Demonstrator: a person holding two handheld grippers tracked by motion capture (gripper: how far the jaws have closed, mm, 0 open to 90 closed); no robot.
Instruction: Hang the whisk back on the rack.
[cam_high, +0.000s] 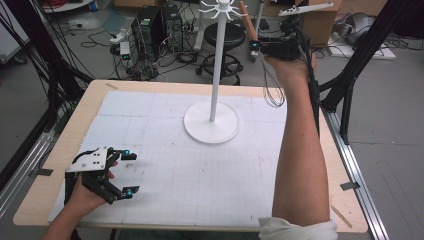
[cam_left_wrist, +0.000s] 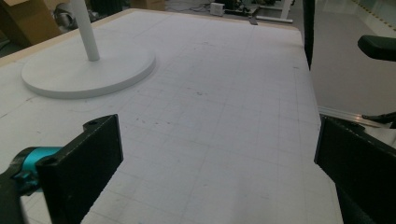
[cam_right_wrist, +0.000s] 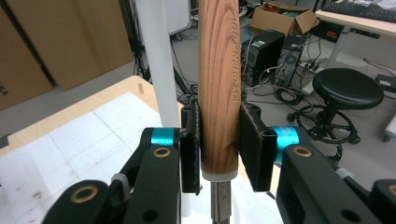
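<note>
Whisk (cam_high: 260, 60) raised beside the top of the white stand (cam_high: 214, 100), gripped by its handle.
The right gripper (cam_high: 256, 47), on an outstretched forearm, clamps the smooth wood-grain handle (cam_right_wrist: 218, 88); the thin wire loops (cam_high: 273, 90) dangle below. The left gripper (cam_high: 131, 172) rests low on the gridded white mat (cam_high: 165, 175), its flat black jaws spread wide, holding nothing.

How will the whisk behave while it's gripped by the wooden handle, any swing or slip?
The whisk probably feels light: its head is thin open wire loops. Those loops hang below the right gripper and likely flex or wobble on quick moves. The wooden handle is smooth and round, so it may twist between the flat pads, though they sit squarely on both sides.
</note>
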